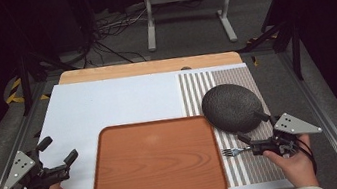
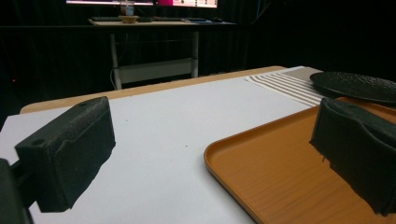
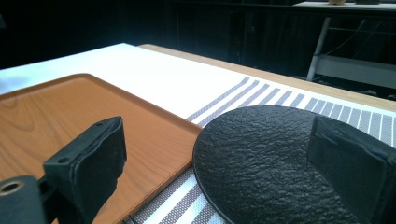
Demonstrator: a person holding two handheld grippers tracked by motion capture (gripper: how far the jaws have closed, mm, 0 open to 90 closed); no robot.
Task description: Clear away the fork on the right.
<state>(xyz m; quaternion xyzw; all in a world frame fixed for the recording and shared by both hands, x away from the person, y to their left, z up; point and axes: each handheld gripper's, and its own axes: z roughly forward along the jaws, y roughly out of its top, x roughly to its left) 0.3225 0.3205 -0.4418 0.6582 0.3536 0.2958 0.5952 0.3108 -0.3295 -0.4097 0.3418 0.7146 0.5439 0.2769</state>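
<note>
An orange-brown wooden tray [image 1: 156, 162] lies at the front middle of the white board. To its right, a black textured plate [image 1: 231, 108] rests on a striped placemat [image 1: 255, 165]. A small fork [image 1: 233, 152] lies on the mat just right of the tray. My left gripper [image 1: 58, 150] is open over the white board left of the tray, nothing between its jaws. My right gripper [image 1: 253, 127] is open at the plate's near edge, with the fork's handle running under its body. The left gripper view has its gripper [image 2: 210, 158] spanning the tray [image 2: 289, 177] edge. The right gripper [image 3: 222, 163] frames the plate [image 3: 266, 140].
The white board [image 1: 107, 103] covers a wooden table [image 1: 147, 67], with metal rails along both sides. Beyond the far edge stand a white desk frame [image 1: 188, 5] and cables on the floor. Bare white surface lies behind the tray.
</note>
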